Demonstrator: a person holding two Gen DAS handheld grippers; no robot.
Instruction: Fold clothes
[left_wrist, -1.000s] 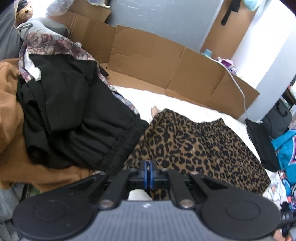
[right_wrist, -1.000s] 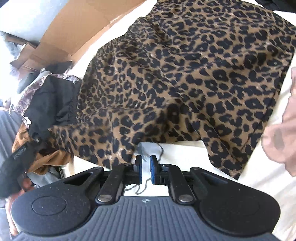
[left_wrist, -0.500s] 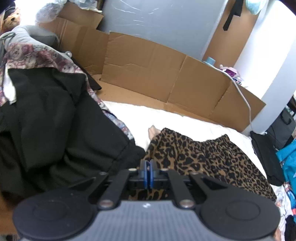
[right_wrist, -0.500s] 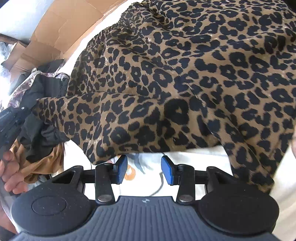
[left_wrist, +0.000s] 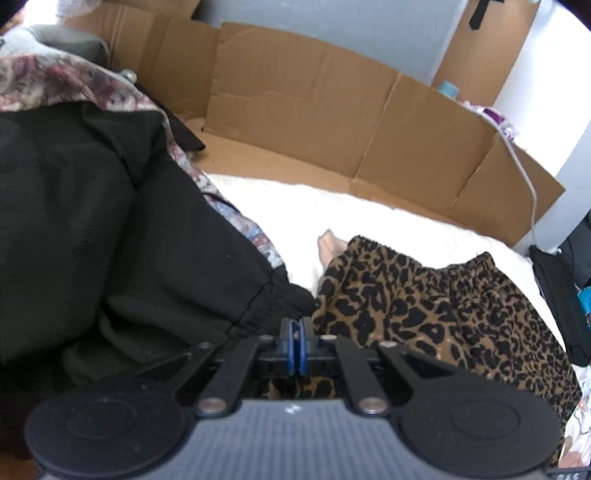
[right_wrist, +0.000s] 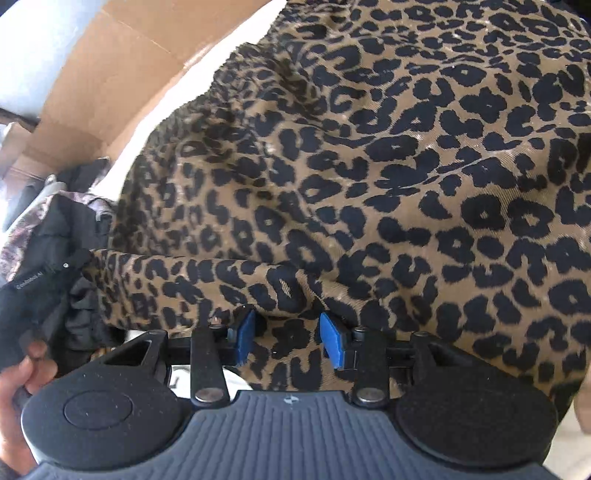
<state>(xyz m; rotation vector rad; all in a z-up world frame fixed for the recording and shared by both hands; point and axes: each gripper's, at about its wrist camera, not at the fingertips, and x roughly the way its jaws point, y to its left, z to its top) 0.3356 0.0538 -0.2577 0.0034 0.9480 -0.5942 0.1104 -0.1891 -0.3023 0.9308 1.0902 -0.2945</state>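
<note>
Leopard-print garment (right_wrist: 369, 166) lies spread on the white bed (left_wrist: 332, 210), its near edge under both my claws. My left claw (left_wrist: 296, 345) is clenched, pads together, apparently pinching the garment's edge; the cloth between them is hard to make out. My right claw (right_wrist: 288, 339) stands released, its jaws just parted, the blue pads (right_wrist: 244, 334) apart with leopard cloth lying between them, unpressed. Black clothes (left_wrist: 110, 240) are heaped at nine o'clock, cardboard (left_wrist: 295, 110) at twelve.
</note>
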